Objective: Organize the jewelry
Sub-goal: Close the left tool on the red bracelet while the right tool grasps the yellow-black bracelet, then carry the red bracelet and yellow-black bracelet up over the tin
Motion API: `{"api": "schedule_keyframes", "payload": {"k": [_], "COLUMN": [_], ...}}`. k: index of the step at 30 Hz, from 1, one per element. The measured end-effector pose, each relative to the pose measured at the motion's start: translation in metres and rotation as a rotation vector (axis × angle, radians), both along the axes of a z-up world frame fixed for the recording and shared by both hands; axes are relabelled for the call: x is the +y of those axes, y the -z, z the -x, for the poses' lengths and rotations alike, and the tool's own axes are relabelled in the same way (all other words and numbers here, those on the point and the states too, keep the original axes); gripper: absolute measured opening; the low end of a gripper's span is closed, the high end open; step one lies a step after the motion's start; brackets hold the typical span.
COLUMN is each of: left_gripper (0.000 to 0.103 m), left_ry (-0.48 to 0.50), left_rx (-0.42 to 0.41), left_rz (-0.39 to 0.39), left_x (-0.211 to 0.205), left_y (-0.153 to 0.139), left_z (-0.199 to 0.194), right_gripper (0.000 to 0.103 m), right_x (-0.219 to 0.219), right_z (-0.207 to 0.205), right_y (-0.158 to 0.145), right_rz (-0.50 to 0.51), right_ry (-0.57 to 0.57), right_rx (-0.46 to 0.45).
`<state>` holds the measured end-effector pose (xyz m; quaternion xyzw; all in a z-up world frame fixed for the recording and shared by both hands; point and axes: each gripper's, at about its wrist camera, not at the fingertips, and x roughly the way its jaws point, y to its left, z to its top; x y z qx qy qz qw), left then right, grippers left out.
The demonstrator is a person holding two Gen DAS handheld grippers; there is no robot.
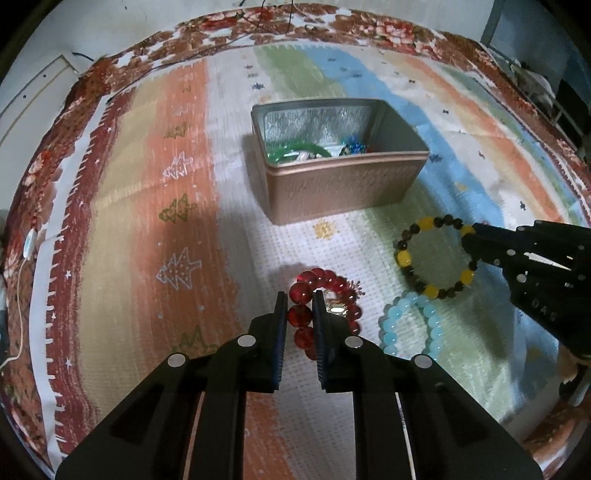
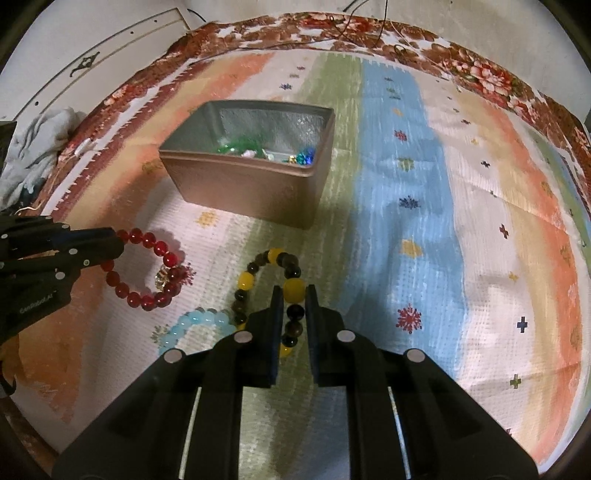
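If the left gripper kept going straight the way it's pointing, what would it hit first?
The left gripper is shut on the red bead bracelet, so that comes first; past it lies the striped cloth, probably short of the tin box, though depth is unclear.

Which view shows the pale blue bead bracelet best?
The left wrist view: the pale blue bead bracelet shows nearly its whole loop on the striped cloth. The right wrist view shows only an arc before the tool hides it.

A home bedroom, worked on a bed.
A striped cloth [image 2: 406, 184] with little trees and snowflakes lies over a floral bedspread [image 1: 92, 110]; crumpled clothing [image 2: 33, 147] sits at its edge, beside white panelled furniture [image 2: 92, 55] and loose cables [image 1: 288, 18].
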<state>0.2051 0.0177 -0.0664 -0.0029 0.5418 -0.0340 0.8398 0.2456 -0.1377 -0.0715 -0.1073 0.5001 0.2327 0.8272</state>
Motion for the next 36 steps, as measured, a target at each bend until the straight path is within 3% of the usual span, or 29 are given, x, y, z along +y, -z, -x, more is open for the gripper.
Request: {"api": "schedule_keyframes", "payload": {"k": [10,23,36], "left_gripper": [0.013,0.013,0.013], "left_ry": [-0.020,-0.048,-0.039], "left_rx": [-0.063,-0.212,-0.276], "left_rz": [0.033,0.082,0.106], "left_x": [0.009,0.014,0.009], "left_y": [-0.024,-0.065,-0.083], "left_z": [0.003,0.009,0.003], "right_gripper": [0.013,0.013,0.013], "right_x": [0.003,0.004,0.003], "right_z": [0.011,0.015,0.013], "right_y": [-0.029,-0.065,-0.087], "right_rz": [-0.068,-0.153,-0.193], "right_ry": [-0.020,-0.024,-0.010], "right_rx": [-0.068,-0.141,-0.196]}}
